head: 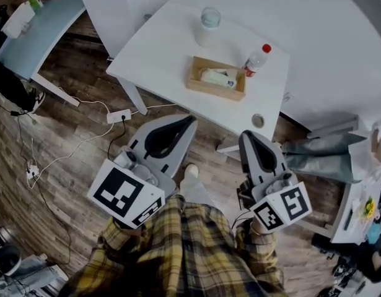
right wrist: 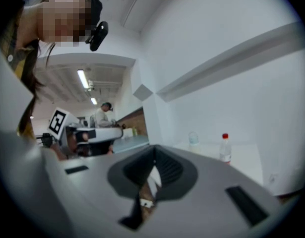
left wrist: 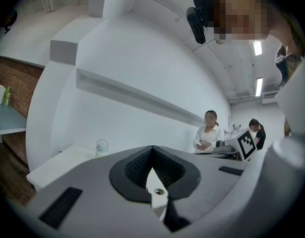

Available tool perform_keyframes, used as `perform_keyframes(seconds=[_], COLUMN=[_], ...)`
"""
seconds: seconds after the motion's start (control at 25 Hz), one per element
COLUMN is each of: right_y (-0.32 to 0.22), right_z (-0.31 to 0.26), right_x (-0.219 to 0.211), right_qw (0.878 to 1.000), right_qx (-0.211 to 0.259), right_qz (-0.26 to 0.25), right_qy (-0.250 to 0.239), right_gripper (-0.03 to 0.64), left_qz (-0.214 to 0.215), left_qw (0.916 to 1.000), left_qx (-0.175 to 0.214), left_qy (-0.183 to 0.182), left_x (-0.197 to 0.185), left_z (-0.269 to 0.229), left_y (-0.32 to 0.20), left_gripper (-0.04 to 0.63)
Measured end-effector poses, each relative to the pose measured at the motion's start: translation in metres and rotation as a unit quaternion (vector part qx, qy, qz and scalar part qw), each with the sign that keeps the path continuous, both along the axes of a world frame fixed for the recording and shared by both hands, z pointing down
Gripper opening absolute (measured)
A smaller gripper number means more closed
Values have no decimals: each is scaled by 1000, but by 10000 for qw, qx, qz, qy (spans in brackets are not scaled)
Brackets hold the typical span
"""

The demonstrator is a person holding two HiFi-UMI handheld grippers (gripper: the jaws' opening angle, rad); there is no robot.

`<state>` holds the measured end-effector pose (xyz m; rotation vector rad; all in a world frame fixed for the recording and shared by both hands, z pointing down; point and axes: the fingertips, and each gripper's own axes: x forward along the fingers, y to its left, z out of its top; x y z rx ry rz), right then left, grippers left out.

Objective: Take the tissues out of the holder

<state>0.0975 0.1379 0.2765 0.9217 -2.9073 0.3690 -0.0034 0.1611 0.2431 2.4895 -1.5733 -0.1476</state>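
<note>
A wooden tissue holder (head: 196, 82) sits on the white table (head: 153, 54), with a white tissue pack (head: 218, 77) lying inside it. Both grippers hang low in front of the table's near edge, above the floor and well short of the holder. My left gripper (head: 191, 120) is shut with nothing in it; its tips (left wrist: 152, 151) meet. My right gripper (head: 246, 135) looks the same, with its jaws together (right wrist: 154, 163) and nothing held. In both gripper views the holder is hidden behind the gripper bodies.
A lidded clear jar (head: 209, 20) (left wrist: 101, 147) and a red-capped bottle (head: 256, 59) (right wrist: 224, 148) stand on the table by the holder. A power strip (head: 119, 116) with cables lies on the wood floor. A second table (head: 44, 26) stands at the left, and a seated person's legs (head: 320, 150) are at the right.
</note>
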Motion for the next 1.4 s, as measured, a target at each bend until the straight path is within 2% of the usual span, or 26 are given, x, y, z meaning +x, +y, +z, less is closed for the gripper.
perform_keyframes(seconds=[0.48,0.84,1.4], right_y=[-98,-146,-251], right_z=[2,13,1], right_x=[26,-4,-68], right_qw=[9999,9998,9986], right_qx=[46,-83,14], right_qz=[-59,-173,521], right_qy=[100,62,-30], right_gripper=[11,11,11], left_qz=[-148,-136,657], left_qw=[9999,9998,9977], left_qx=[-39,-97,-108], left_qy=[-21,-46,-97], left_x=[22,1,-56], left_z=[3,10,3], left_y=[-91,-144,-260], left_gripper=[14,14,14])
